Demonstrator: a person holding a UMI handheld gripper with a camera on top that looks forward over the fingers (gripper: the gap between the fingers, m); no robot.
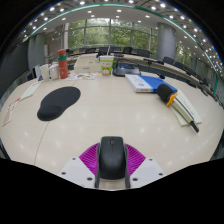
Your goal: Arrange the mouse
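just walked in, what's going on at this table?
A person's handheld gripper has a black mouse sitting between its fingers; whether they are pressing on it is not visible. A black mouse pad lies ahead on the table, empty. Bottles, books and clutter sit at the far edge.

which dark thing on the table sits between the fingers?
The mouse, between the fingers' pads. The black oval mouse pad lies well beyond them, off to one side.
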